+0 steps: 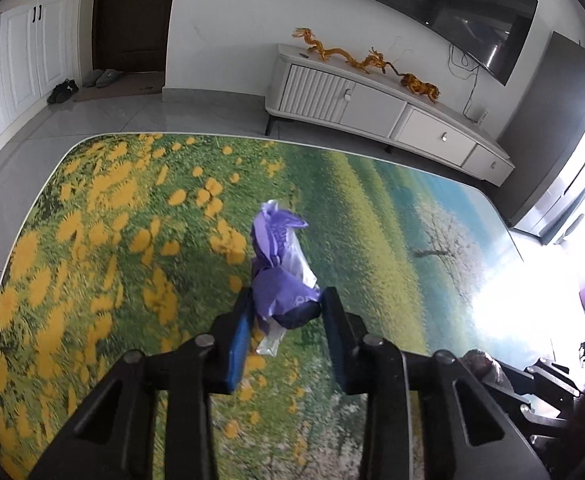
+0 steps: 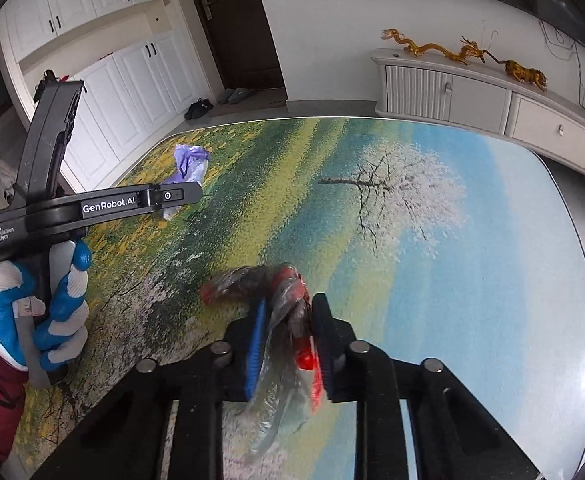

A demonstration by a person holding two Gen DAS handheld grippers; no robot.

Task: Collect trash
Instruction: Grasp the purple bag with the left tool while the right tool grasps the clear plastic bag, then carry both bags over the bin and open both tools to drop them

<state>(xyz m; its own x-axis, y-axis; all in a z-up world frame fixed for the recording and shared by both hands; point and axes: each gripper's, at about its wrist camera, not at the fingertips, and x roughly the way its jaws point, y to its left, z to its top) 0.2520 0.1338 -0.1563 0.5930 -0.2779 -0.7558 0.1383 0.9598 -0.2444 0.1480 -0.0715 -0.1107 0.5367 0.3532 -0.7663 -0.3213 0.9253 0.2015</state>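
Observation:
My left gripper (image 1: 286,300) is shut on a crumpled purple and white plastic wrapper (image 1: 280,256) and holds it above the table with the painted landscape top (image 1: 92,220). The same wrapper (image 2: 188,164) and the left gripper (image 2: 196,196) show in the right wrist view at the left, held by a blue and white gloved hand (image 2: 52,312). My right gripper (image 2: 288,304) is shut on a red and clear plastic wrapper (image 2: 280,300), which trails back between the fingers above the table (image 2: 452,260).
A white TV cabinet (image 1: 372,104) with golden dragon figures (image 1: 364,60) stands beyond the table under a wall TV (image 1: 432,4). A dark door (image 2: 232,20), shoes (image 2: 198,108) and white cupboards (image 2: 104,92) are at the far left. Bright window glare is at the right.

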